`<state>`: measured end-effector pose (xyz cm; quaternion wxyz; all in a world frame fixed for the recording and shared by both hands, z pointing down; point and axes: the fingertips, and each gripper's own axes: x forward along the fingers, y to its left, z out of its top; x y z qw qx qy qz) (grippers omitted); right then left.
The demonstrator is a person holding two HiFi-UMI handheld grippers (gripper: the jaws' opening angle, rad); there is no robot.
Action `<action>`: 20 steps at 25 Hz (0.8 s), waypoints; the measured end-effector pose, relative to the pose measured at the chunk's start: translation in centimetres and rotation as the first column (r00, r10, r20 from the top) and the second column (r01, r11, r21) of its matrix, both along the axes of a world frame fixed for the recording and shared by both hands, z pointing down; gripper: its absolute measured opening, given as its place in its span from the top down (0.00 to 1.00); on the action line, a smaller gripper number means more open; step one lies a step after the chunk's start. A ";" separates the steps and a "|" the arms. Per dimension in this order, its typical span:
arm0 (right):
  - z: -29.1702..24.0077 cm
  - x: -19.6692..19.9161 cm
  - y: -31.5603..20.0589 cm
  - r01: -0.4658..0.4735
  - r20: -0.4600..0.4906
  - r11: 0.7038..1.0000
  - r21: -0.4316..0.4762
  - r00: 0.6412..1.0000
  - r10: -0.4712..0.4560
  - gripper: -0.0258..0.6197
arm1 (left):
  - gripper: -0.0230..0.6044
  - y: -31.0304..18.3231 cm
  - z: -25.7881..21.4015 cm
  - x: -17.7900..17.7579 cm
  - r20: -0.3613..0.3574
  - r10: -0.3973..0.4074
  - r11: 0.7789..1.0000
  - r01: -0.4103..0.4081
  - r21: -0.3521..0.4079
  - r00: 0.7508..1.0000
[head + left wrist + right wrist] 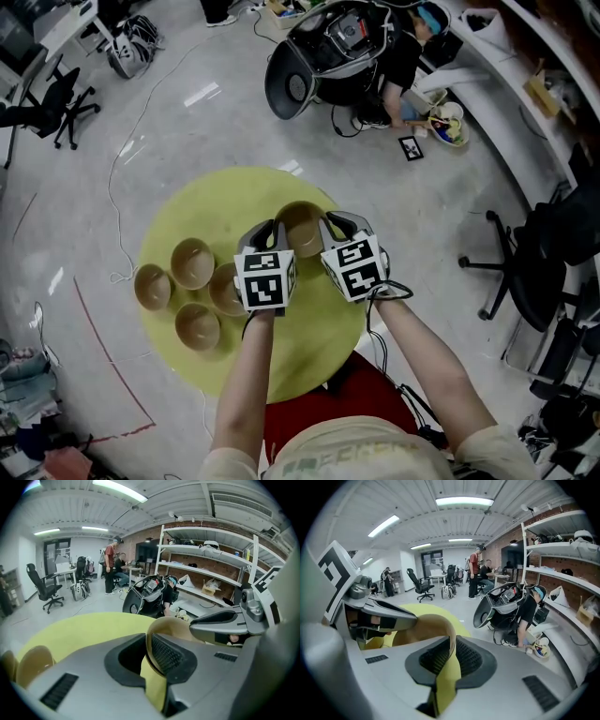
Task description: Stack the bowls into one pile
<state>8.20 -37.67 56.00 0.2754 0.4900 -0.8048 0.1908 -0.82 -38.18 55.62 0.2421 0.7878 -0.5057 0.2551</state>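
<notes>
Nearest is the round yellow-green surface (pixel 309 352), bare on its near and right parts. Its left half carries four loose bowls (pixel 192 263). They are tan and round, mouths up, set close together, none nested. The rightmost is partly hidden behind the left gripper's marker cube. Further in, the left gripper (pixel 265 234) is clamped on the left wall of a fifth bowl (pixel 300 225), one pad inside the rim and one outside. The right gripper (pixel 336 228) is pinched the same way on the opposite wall. So one bowl is held two-handed at the far middle of the surface, just right of the cluster. I cannot tell whether its base rests on the surface or is raised. Judgement: no pile exists yet, and the step in hand is moving this bowl. The next move calls for taking it left and nearer, centring it over a loose bowl, lowering it level, then freeing both rims together so it does not tip. The held bowl is thin-walled, smooth, matte tan, and looks light. Beyond is grey floor (pixel 187 94) with cables.
</notes>
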 end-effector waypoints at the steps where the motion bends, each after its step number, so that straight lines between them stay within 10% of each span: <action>1: 0.0 0.0 0.0 0.002 -0.007 1.000 0.005 1.000 -0.002 0.90 | 0.91 0.0 0.0 0.0 -0.001 -0.001 1.000 0.001 0.001 1.000; 20: -3.5 1.1 -0.8 -0.080 0.131 0.991 0.103 0.989 0.066 0.90 | 0.91 -1.1 -3.0 -0.5 -0.038 -0.070 0.990 0.074 0.124 0.997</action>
